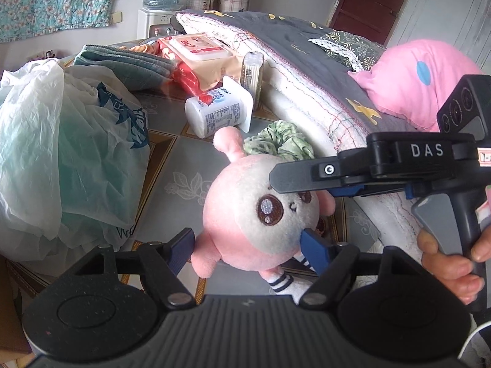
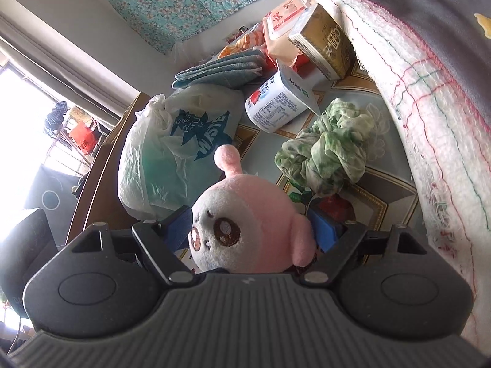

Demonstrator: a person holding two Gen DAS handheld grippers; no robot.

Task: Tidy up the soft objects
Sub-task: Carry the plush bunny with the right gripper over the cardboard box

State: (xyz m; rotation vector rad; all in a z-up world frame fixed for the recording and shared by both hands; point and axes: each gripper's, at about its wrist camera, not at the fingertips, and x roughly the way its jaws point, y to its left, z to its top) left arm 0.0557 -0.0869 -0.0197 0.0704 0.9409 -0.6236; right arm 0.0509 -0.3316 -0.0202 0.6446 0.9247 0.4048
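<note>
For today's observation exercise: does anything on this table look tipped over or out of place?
Yes. The white yogurt cup lies on its side beside the green scrunchie, lid facing sideways, not standing upright.

I count one pink plush toy between my two claws, the left claw and the right claw. On the tabletop I see one green scrunchie, one yogurt cup, one gold carton, one wipes pack, one folded teal towel and, as far as I can tell, two plastic bags. One pink pillow lies on one quilt.
</note>
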